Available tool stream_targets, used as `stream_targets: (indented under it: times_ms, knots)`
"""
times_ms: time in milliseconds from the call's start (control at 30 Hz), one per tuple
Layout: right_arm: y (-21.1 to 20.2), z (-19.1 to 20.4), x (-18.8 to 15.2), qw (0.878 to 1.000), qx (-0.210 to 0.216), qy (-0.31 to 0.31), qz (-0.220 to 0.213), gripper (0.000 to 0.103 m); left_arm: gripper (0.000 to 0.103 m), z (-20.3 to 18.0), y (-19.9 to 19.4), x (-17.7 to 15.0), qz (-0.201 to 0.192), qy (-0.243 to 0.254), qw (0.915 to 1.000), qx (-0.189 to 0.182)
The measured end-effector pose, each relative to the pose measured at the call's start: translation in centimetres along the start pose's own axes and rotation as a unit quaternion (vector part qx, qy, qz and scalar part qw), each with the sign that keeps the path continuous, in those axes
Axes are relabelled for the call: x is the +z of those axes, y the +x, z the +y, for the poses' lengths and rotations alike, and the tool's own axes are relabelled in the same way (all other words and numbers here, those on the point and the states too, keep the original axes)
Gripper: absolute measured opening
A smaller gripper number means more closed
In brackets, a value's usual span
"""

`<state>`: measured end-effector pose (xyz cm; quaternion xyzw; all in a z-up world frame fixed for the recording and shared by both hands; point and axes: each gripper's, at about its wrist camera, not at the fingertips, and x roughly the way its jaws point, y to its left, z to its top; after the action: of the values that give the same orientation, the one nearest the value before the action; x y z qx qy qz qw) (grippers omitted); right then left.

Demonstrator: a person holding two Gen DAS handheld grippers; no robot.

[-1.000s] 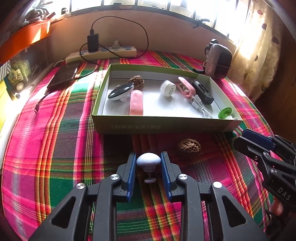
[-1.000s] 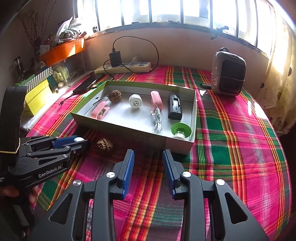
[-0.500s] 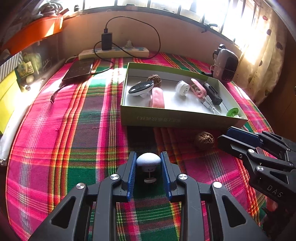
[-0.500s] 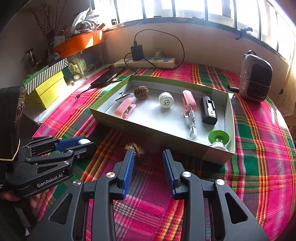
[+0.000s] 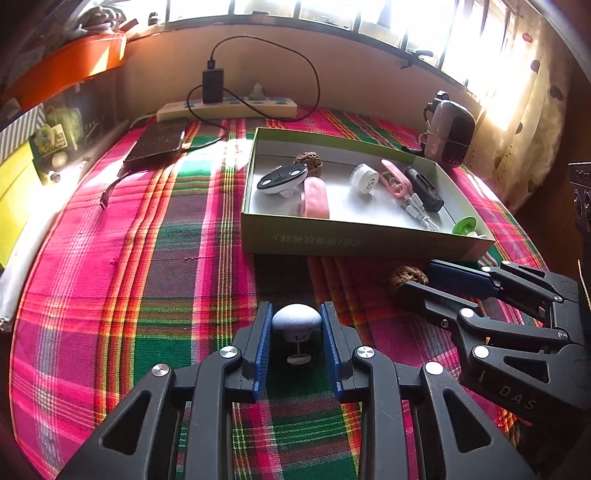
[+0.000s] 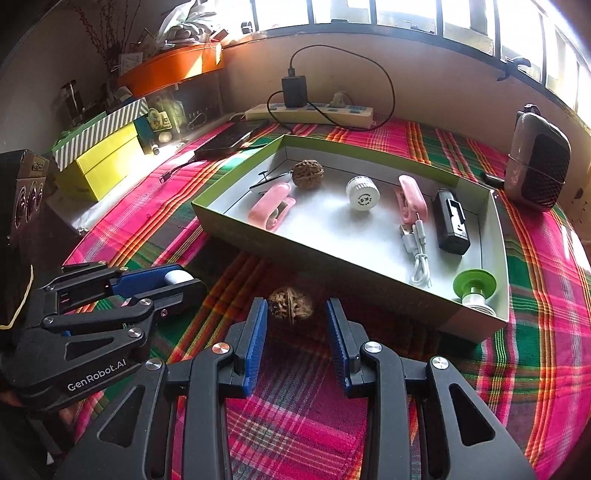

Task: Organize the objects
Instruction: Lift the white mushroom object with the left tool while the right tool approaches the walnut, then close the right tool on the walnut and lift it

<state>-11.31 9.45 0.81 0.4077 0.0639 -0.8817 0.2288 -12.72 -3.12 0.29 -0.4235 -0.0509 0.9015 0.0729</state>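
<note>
plaid cloth (image 5: 147, 295) | sunlit window (image 6: 406, 14) | green box (image 6: 258, 236)

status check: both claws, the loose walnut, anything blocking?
Left claw shut on white mushroom-shaped piece. Right claw open, walnut on cloth between its fingers, untouched. Green box wall just beyond; nothing blocking.

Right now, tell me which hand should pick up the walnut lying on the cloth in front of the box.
Right. The right gripper is open with the loose walnut just ahead, between its fingertips. The left gripper is already shut on a white knob, so it looks unavailable.
</note>
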Motion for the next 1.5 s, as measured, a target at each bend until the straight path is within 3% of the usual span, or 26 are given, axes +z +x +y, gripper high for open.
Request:
stream_targets:
  times_ms: [433,1500]
  knots:
    - [1.4,0.6,0.1,1.0,-0.008,-0.015,0.019,0.034,0.024,0.0,0.0,0.0,0.0,0.001,1.0,0.001]
    - [1.6,0.8,0.1,0.999,-0.022,-0.024,0.02,0.032,0.024,-0.2,0.2,0.0,-0.001,0.005,1.0,0.006]
